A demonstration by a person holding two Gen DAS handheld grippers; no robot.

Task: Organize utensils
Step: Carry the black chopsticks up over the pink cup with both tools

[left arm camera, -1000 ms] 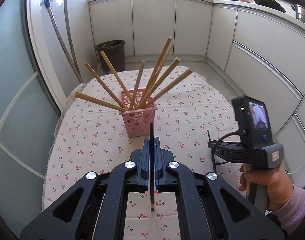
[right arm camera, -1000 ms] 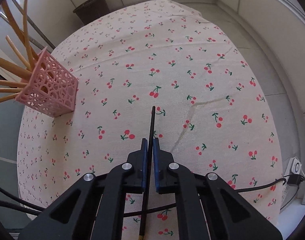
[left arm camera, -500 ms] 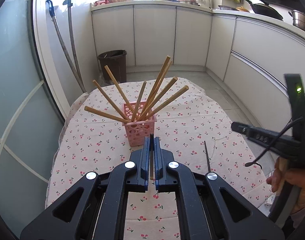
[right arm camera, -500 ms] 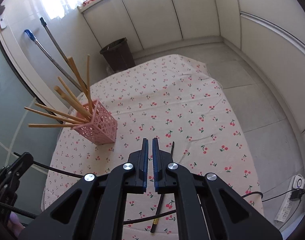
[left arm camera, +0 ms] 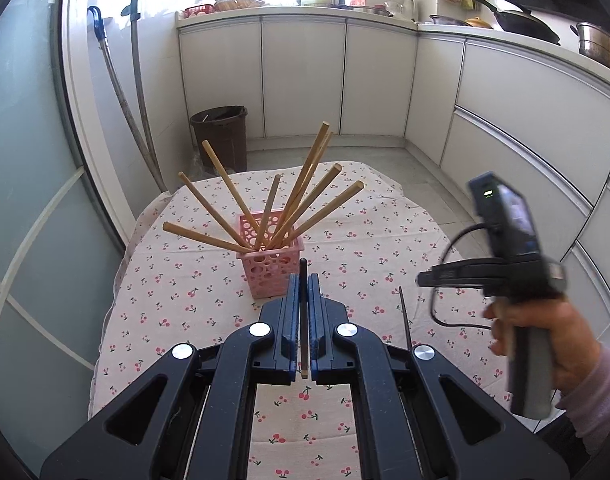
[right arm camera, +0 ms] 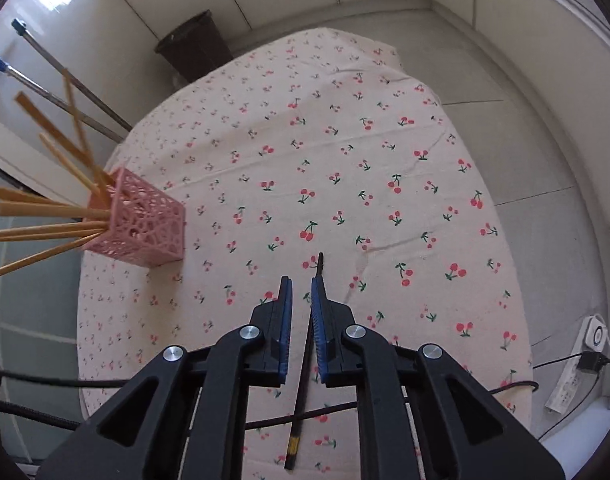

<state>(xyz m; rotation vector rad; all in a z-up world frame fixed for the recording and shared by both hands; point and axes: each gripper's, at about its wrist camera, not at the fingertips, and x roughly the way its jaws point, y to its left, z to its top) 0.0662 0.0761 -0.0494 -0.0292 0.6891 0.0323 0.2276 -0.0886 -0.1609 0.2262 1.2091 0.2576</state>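
Pink basket (left arm camera: pixel 271 265): perforated plastic, square, stands on the bench toward its left side, just ahead of the left gripper.
Wooden chopsticks (left arm camera: pixel 301 196): a fan of them stuck in the basket, leaning out in all directions; in the right wrist view (right arm camera: pixel 53 212) they splay left past the basket (right arm camera: pixel 143 224).
Left gripper (left arm camera: pixel 303 292): fingers clamped on a black chopstick (left arm camera: pixel 303 280), held upright, top end poking above the fingertips, lower end showing between the fingers.
Right gripper (right arm camera: pixel 302 296): fingers slightly apart, holding nothing; hovers over a second black chopstick (right arm camera: pixel 301 392).
Second black chopstick: lies flat on the cloth, running under the gap between the right fingers, tip past the fingertips, gold-banded end nearest the camera. Also seen from the left wrist (left arm camera: pixel 403 316).
Right hand (left arm camera: pixel 545 344): wrapped around the right gripper's handle, seen from the left wrist, blurred.
Obstructions: black cable (right arm camera: pixel 265 420) crosses the cloth under the right gripper, over or under the chopstick I cannot tell.
Bench (right arm camera: pixel 345 120): rounded, covered with a cream cloth printed with red cherries, some creases.
Room: white cabinets (left arm camera: pixel 305 80) wrap the back and right; brown bin (left arm camera: pixel 221 136) on the floor behind the bench; two mop handles (left arm camera: pixel 133 100) lean at the left wall; power strip (right arm camera: pixel 577 368) on the floor at right; pans (left arm camera: pixel 521 24) on the counter.
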